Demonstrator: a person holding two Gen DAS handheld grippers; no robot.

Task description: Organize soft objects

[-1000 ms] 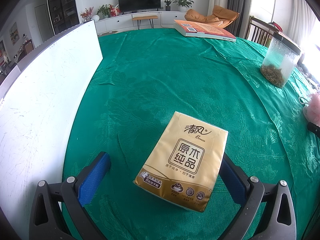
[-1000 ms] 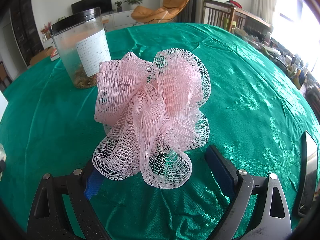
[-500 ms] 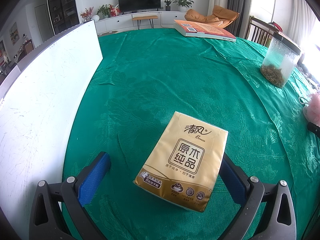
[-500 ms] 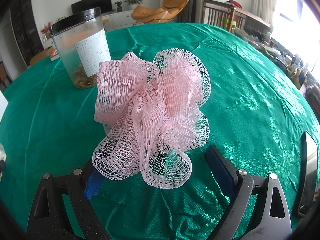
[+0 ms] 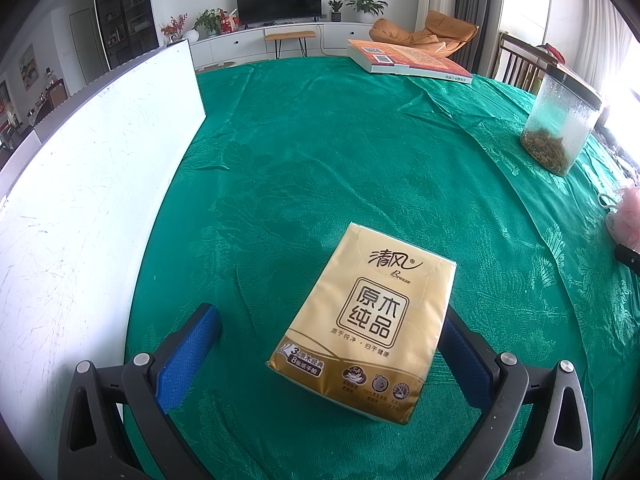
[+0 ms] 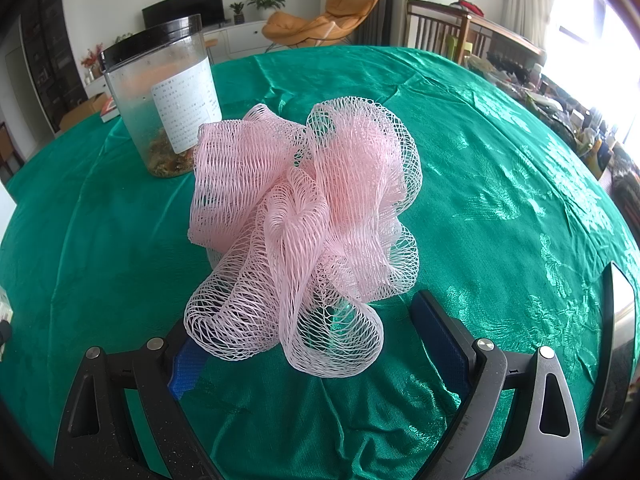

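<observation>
— What is carrying everything here?

— A large table covered in a shiny green damask tablecloth, woven with a floral pattern and creased in places.

— And what lies directly on it?

— A golden-yellow soft pack of tissues with dark printed characters, lying flat. A fluffy pink mesh bath sponge sits well apart from it. Just beyond the sponge stands a clear plastic jar with a black lid and a white label, with brownish dried matter at its bottom.

— Anything else?

— A flat orange-covered box at the far edge, a big white board along one side, and a dark-framed slab whose nature I cannot tell.
</observation>
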